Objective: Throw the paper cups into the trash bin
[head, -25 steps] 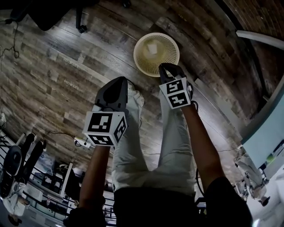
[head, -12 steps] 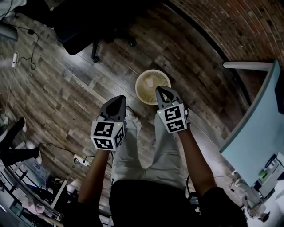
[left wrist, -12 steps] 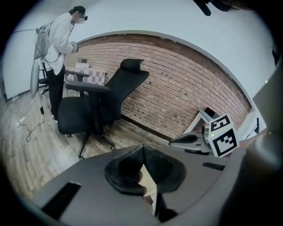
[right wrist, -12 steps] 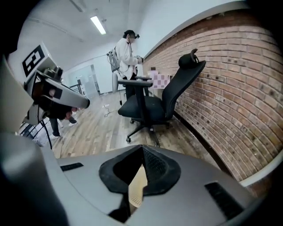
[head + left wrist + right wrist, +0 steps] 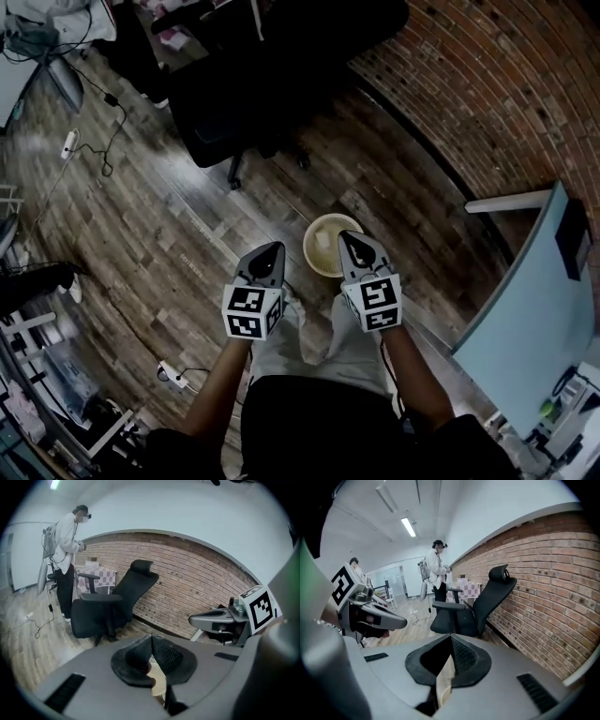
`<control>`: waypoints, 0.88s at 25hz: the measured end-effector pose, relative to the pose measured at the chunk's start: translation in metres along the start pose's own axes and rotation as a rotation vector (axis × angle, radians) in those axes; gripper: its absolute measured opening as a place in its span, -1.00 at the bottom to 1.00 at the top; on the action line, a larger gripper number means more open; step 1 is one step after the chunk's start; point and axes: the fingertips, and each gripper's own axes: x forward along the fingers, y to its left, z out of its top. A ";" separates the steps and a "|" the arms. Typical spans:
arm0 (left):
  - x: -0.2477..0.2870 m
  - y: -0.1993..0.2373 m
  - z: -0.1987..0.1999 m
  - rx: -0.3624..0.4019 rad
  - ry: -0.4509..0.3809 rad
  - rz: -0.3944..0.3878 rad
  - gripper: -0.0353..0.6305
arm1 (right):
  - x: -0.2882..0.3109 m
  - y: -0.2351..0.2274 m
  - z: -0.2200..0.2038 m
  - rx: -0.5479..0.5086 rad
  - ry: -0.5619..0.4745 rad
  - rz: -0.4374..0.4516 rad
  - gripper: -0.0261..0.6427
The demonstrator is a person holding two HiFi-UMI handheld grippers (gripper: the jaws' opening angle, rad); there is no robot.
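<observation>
Presently, item one: trash bin (image 5: 316, 260), a cream openwork basket standing on the dark plank floor (image 5: 169, 225); all places below are given from it. Item two: paper cup (image 5: 323, 239), a pale shape lying inside the bin on its bottom. Item three: left gripper (image 5: 276, 247), held in the air to the left of the bin and a little nearer the wearer, its tip apart from the rim in the head view; its jaws are pressed together at the tips with nothing caught between them, and only the bin's pale ribbing shows through the gap beneath. Item four: right gripper (image 5: 346, 235), on the bin's right side, its tip overlapping the rim in the head view; its jaws are likewise closed tip to tip and empty. Item five: black office chair (image 5: 272, 84), on the far side of the bin, well apart from it. Item six: brick wall (image 5: 487, 94), beyond and to the right of the bin. Item seven: light blue table (image 5: 525, 319), to the right of the bin. Item eight: power strip (image 5: 173, 375), on the floor to the bin's left and nearer the wearer. Item nine: person (image 5: 65, 550) in a pale top, standing beyond the chair, far from the bin
</observation>
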 end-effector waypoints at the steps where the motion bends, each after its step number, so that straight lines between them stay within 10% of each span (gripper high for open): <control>1: -0.007 0.003 0.006 0.008 -0.011 0.012 -0.88 | -0.006 0.007 0.012 -0.005 -0.012 0.003 -0.91; 22: -0.127 0.032 0.138 0.087 -0.317 -0.012 -0.88 | -0.067 0.067 0.164 0.021 -0.296 -0.085 -0.91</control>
